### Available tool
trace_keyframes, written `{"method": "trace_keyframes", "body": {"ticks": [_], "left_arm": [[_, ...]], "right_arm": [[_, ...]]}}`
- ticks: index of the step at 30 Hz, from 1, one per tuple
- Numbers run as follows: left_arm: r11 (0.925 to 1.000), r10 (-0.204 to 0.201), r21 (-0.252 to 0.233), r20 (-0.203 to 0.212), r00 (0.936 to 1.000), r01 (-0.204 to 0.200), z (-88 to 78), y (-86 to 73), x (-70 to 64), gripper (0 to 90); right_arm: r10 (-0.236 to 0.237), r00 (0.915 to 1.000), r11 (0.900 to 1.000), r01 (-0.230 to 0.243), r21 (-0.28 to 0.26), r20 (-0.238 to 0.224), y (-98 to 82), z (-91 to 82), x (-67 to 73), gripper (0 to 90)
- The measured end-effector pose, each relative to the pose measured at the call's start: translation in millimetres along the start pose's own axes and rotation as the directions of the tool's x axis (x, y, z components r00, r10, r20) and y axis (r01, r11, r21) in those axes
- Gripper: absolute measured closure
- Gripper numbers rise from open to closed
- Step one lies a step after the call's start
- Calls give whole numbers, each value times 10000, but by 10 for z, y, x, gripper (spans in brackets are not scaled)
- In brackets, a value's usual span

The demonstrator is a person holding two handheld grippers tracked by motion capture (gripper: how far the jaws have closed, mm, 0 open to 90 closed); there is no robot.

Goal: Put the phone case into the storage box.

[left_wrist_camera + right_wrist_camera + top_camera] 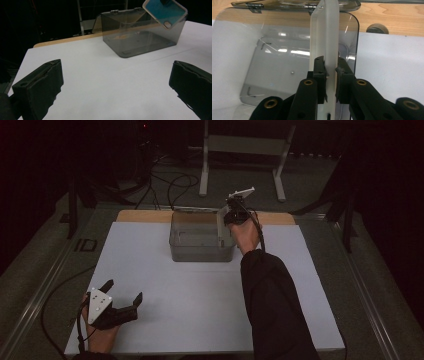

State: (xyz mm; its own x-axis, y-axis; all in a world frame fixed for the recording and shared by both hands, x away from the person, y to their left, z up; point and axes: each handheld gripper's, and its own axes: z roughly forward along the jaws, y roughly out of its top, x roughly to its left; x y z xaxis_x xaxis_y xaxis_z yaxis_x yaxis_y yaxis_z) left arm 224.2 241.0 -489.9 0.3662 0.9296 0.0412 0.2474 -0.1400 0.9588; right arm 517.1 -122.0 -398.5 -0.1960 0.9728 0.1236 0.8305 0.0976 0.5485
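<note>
- The right gripper (330, 75) is clamped on a translucent phone case (325, 37), both black pads pressing its thin edge from either side; the case runs straight up from between the jaws.
- In the left gripper view the same phone case (165, 11) shows its broad face, bluish inside a pale rim with a camera cut-out, tilted above the far corner of the box.
- Just beyond and below the right gripper's jaws stands a smoky clear plastic box (274, 62), open-topped, its hinged lid (287, 3) folded back behind it; the case hangs over the box's right-hand end, and I cannot tell whether it touches the rim.
- In the high view the right gripper (234, 212) sits over the right end of the box (200, 242), the sleeved forearm (272, 305) reaching in from below.
- Beneath the box lies a white sheet (200, 295), with a strip of wooden tabletop (387, 15) past its far edge.
- The left gripper (123, 296) rests on the near left corner of the sheet, well apart from the box, jaws spread wide with nothing between them.
- Its two black pads (40, 87) frame bare white sheet, the box ahead.
</note>
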Motion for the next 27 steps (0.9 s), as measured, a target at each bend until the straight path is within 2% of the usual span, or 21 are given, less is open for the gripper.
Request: {"method": "trace_keyframes", "body": {"ticks": [2, 9, 27], "left_arm": [[10000, 10, 3, 4, 10000, -10, 0, 1, -3, 4], [10000, -26, 8, -8, 10000, 26, -1, -3, 7, 4], [10000, -34, 10, -11, 10000, 34, -1, -4, 9, 4]], "right_arm": [[-245, 9993, 9997, 242, 97, 267, -34, 47, 31, 815], [-93, 9994, 9996, 84, 268, 347, -63, 142, 17, 815], [29, 9947, 9951, -130, 977, 1024, -91, 299, 18, 815]]}}
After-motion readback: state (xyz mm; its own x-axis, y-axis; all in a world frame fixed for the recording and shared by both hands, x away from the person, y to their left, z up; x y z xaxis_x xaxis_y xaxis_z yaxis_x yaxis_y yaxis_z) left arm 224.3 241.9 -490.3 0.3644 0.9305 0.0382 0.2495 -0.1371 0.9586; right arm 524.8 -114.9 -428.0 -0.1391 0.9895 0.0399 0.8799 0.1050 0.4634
